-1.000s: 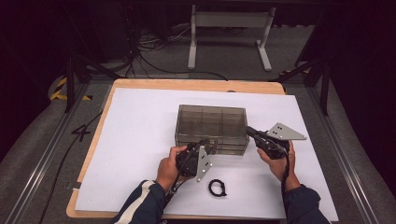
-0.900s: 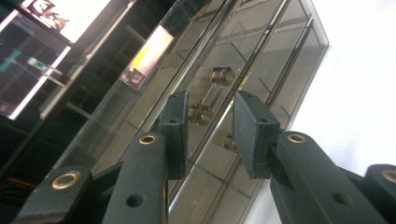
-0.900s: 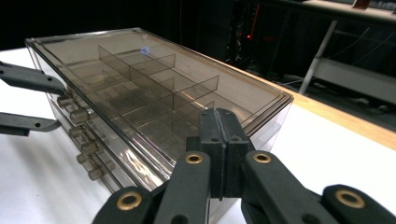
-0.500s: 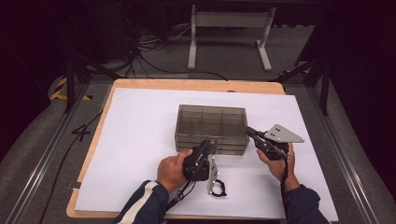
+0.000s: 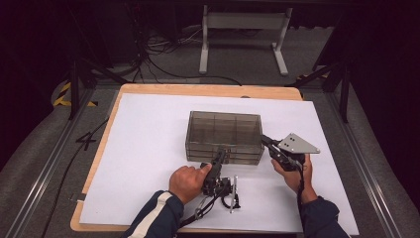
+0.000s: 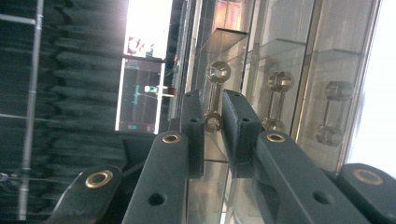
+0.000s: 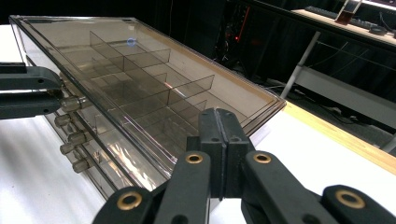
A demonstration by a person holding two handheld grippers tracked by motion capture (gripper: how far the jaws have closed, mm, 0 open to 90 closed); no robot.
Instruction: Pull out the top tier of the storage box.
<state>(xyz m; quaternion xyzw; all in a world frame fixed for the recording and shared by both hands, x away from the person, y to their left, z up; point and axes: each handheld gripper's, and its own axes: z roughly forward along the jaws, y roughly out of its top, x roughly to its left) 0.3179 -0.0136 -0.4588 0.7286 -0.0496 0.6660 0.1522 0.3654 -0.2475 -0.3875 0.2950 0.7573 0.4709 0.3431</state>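
The left gripper [image 5: 218,157] sits just below the centre of the high view, its tips at the front face of the smoky clear drawer box [image 5: 225,130]. In the left gripper view its jaws have just been closing around a brass drawer knob [image 6: 214,95], which stands in the narrow gap between the two pads [image 6: 192,122] in the upper middle of that frame. Whether the pads already press on the knob cannot be told. Two more knobs [image 6: 274,100] line up to its right on the same clear front.

The right gripper [image 5: 265,141] is right of centre in the high view, at the box's near right corner, with its grey three-cornered plate [image 5: 296,144] pointing right. In the right gripper view its jaws are pressed together with nothing between them, low in the frame against the box's corner, and the left gripper's black jaws [image 7: 30,90] reach in from the left edge at the row of knobs [image 7: 71,122].

The box stands mid-frame on a white sheet [image 5: 148,144] covering a wooden board [image 5: 198,89]. A small black part [image 5: 233,201] lies on the sheet below the left gripper.
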